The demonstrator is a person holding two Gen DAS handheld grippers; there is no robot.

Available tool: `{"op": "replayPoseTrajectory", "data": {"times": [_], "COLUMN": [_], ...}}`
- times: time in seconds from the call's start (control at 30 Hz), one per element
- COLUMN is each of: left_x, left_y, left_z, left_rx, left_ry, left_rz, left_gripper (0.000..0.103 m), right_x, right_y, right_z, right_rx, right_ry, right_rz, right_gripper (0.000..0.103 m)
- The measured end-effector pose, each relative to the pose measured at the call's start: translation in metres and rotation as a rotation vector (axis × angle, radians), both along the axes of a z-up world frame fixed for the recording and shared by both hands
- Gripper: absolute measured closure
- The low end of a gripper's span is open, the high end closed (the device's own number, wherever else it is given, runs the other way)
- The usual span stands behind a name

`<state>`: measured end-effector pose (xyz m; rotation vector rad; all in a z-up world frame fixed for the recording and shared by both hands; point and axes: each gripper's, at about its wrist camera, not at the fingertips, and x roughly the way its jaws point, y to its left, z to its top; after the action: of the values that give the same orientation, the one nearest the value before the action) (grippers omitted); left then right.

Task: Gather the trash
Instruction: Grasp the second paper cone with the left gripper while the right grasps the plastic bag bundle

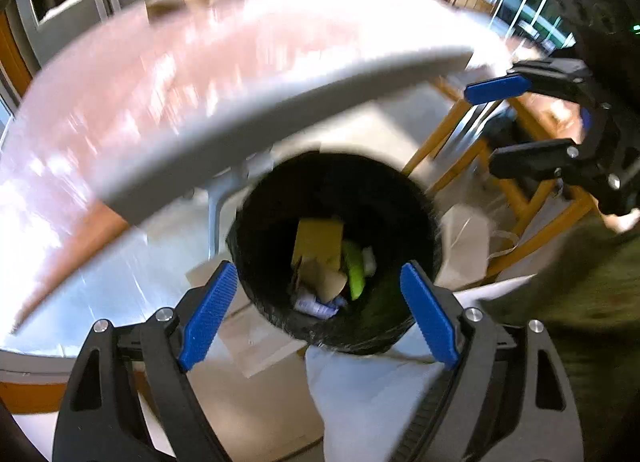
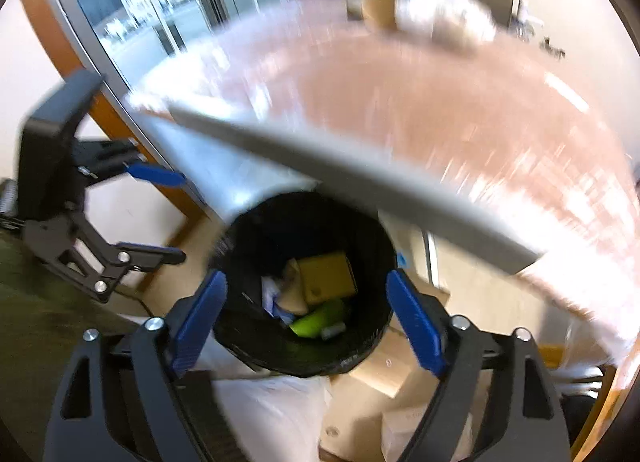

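With both grippers [image 1: 316, 312] [image 2: 306, 318] gaping empty over the bin [image 1: 424, 206], I judge its card [image 1: 320, 238] and bottle [image 1: 354, 270] light, pinchable by edges.

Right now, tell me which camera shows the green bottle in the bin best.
The right wrist view: the green bottle lies nearly side-on at the bottom of the black bin, its whole length visible below the cardboard box. The left wrist view shows the bottle too, but narrower, beside cardboard.
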<state>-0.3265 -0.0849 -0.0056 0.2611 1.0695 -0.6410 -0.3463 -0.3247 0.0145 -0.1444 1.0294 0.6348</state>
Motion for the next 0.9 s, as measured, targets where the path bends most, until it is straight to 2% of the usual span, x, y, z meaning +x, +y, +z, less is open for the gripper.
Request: {"op": "replayPoseTrajectory", "data": {"times": [0.07, 0.2, 0.27, 0.33, 0.4, 0.47, 0.63, 0.7, 0.77, 0.9], "left_x": [0.004, 0.030, 0.053, 0.081, 0.121, 0.156, 0.233, 0.261, 0.280, 0.306], "left_y": [0.003, 0.012, 0.013, 0.013, 0.012, 0.012, 0.007, 0.004, 0.000, -0.016], "left_z": [0.028, 0.078, 0.091, 0.095, 0.095, 0.093, 0.071, 0.066, 0.063, 0.053], "left_rx": [-0.061, -0.169, -0.136, -0.112, -0.120, -0.147, -0.152, -0.189, -0.205, -0.196], "left_ry": [-0.041, -0.133, -0.196, -0.224, -0.213, -0.200, -0.109, -0.062, -0.048, -0.020], "left_rz": [-0.001, 0.036, 0.105, 0.172, 0.237, 0.258, 0.278, 0.322, 0.349, 0.369], "left_gripper": [0.006, 0.002, 0.002, 0.002, 0.002, 0.002, 0.002, 0.002, 0.002, 0.002], "right_x": [0.006, 0.037, 0.060, 0.091, 0.125, 0.155, 0.218, 0.233, 0.246, 0.260], "right_y": [-0.007, -0.019, -0.020, -0.022, -0.021, -0.017, 0.002, 0.003, 0.005, 0.010], "right_z": [0.025, 0.067, 0.074, 0.075, 0.072, 0.067, 0.052, 0.048, 0.045, 0.036], "right_rx": [0.035, 0.055, 0.046, 0.030, 0.044, 0.043, -0.103, -0.119, -0.124, -0.139], "right_ry": [-0.055, -0.203, -0.246, -0.264, -0.255, -0.243, -0.272, -0.271, -0.264, -0.257], "right_rz": [-0.030, -0.170, -0.236, -0.303, -0.329, -0.326, -0.249, -0.231, -0.216, -0.187], "right_gripper": [0.012, 0.004, 0.004, 0.004, 0.004, 0.004, 0.004, 0.004, 0.004, 0.004]}}
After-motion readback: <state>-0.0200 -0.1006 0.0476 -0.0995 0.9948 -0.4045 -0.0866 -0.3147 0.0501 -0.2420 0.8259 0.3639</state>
